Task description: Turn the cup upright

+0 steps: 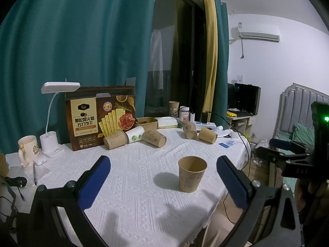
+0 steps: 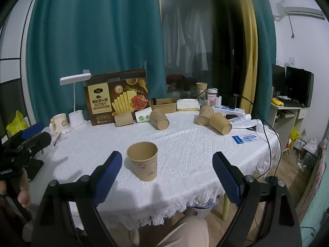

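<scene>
The left hand-held gripper (image 1: pixel 163 180) gapes wide and empty; the brown paper cup (image 1: pixel 192 174) stands upright, mouth up, on the white-clothed surface (image 1: pixel 133 185), right of its centreline. The right hand-held gripper (image 2: pixel 167 177), likewise spread and empty, has it near its left finger.

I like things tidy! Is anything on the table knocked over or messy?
Yes. One brown paper cup stands upright near the front, but several tipped cups lie on their sides farther back on the white tablecloth, by the cracker box. Nothing looks spilled.
</scene>
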